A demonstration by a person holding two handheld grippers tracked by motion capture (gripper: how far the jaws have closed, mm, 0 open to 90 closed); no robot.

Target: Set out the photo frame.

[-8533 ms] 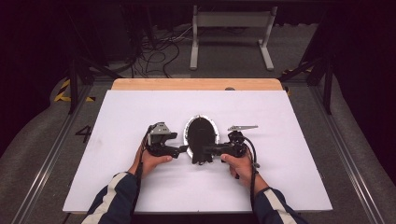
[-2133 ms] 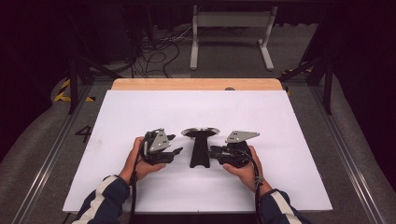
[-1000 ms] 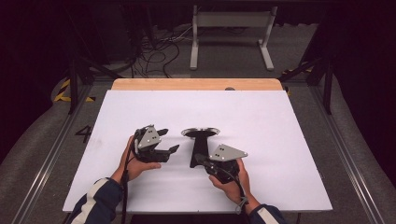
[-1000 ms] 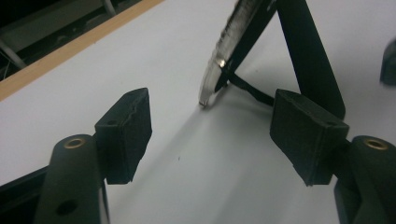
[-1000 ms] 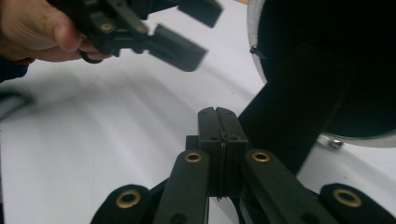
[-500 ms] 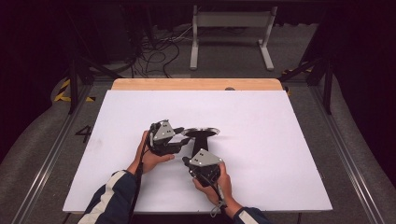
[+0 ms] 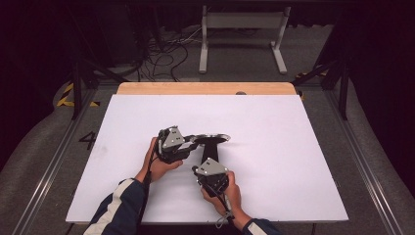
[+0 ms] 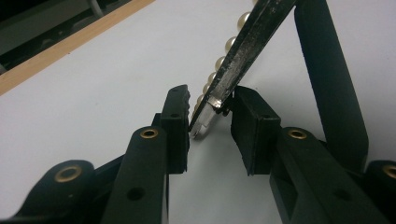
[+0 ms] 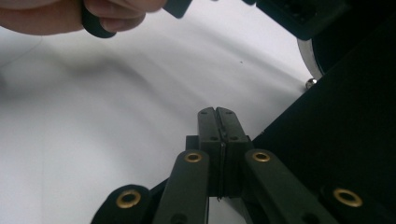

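Narrowing just now around the pearl-edged rim point(image 8: 243, 42) between left gripper point(image 8: 212, 95) jaws, grip nearly made; right gripper point(image 9: 217, 112) pinched together alongside.

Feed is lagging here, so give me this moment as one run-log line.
left hand-held gripper: jaws just closing around mirror rim | right hand-held gripper: shut, beside mirror stand | white table

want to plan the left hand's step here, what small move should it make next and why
Probably close the left gripper a little further. Its fingers have just been closing around the thin black mirror edge with the pearl beads, but gaps remain on both sides, so nothing grips it yet. The right gripper is shut, beside the mirror's black stand.
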